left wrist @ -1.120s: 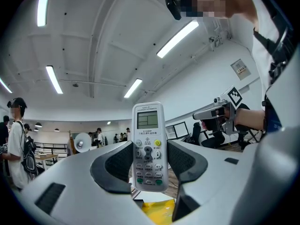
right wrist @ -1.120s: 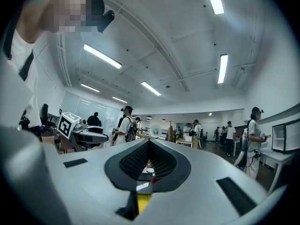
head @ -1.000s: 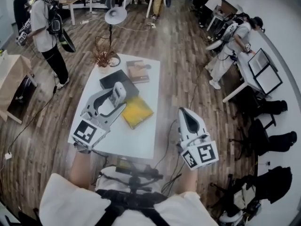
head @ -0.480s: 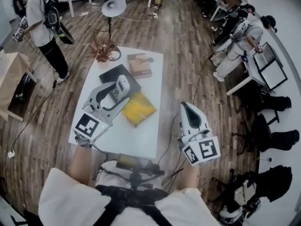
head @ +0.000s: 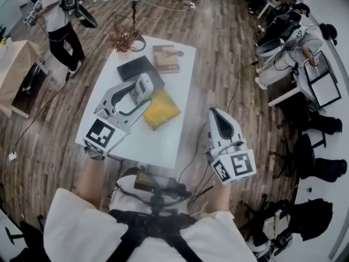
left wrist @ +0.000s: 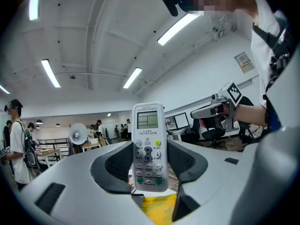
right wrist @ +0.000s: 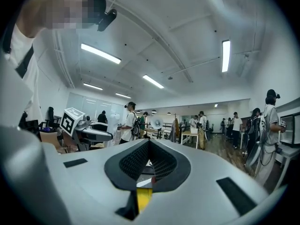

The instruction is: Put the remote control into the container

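Print on the remote control (left wrist: 148,146), above its screen, is too small to read. Left hand-held gripper (left wrist: 148,159) still clamps it upright over the white worktop (head: 158,141). Right hand-held gripper (right wrist: 149,161) has its jaws together, empty. The worktop now sits higher in the head view.

Centre-left, the left gripper (head: 137,93) points level, jaws clamped on the remote control (left wrist: 148,144). Centre-right, the right gripper (head: 217,119) seems closed and empty.
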The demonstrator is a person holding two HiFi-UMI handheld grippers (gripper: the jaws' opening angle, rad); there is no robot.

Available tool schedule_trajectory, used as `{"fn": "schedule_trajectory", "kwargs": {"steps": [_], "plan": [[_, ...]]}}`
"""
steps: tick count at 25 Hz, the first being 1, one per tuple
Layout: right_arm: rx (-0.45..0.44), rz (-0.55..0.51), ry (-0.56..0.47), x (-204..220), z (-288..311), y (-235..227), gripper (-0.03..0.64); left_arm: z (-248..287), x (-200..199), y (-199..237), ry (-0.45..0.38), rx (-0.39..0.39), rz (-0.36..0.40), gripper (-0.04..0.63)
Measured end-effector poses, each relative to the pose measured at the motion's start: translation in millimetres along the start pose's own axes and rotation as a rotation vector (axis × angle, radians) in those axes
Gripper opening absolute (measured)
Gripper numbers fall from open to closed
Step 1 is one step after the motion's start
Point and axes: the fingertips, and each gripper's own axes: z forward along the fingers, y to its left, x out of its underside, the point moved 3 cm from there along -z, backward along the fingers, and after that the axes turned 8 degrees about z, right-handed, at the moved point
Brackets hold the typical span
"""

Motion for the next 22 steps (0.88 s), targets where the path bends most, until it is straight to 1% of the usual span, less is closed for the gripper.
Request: {"fn": "schedule_trajectory", "kwargs": {"steps": [7,11,17,22], "plan": [[-0.03,0.016,0.032,21,-26,-10,0.003,6,14,-30,0.059,-0.026,0.017,0.244],[-0.034,0.022,0.06,37,-37,-12,0.003,11,23,-45,0.099,-0.03,0.045,0.244],[-0.011,0.036,0.087,55,-42,-17,0.003,32,49,-62,0.175,0.054,0.081,0.244],[0.037,0.053,0.094,65,-35,-24,0.003,58,76,-63,0.217,0.119,0.108,0.244]]}}
